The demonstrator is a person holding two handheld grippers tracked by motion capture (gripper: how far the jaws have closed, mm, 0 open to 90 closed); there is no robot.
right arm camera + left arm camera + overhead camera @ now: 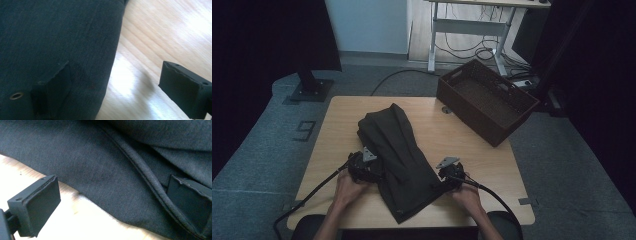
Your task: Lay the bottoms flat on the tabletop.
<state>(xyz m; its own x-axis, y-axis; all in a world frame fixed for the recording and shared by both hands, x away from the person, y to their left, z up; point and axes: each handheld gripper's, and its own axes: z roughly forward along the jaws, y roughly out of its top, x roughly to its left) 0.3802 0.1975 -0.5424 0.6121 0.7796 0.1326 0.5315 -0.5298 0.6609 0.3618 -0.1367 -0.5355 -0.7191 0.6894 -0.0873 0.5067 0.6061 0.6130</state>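
1. The dark garment [399, 160] lies folded on the wooden table [337, 125], running from the middle toward the near edge, well apart from the brown basket [484, 100] at the far right corner.
2. The left gripper [371, 172] sits at the garment's left edge, jaws wide apart: one pad over bare wood, the other over the cloth beside a thick seam [150, 182].
3. The right gripper [444, 182] is at the garment's right edge near the bottom, jaws also apart, one pad on the fabric, one over the table.
4. Neither gripper is pinching the cloth.
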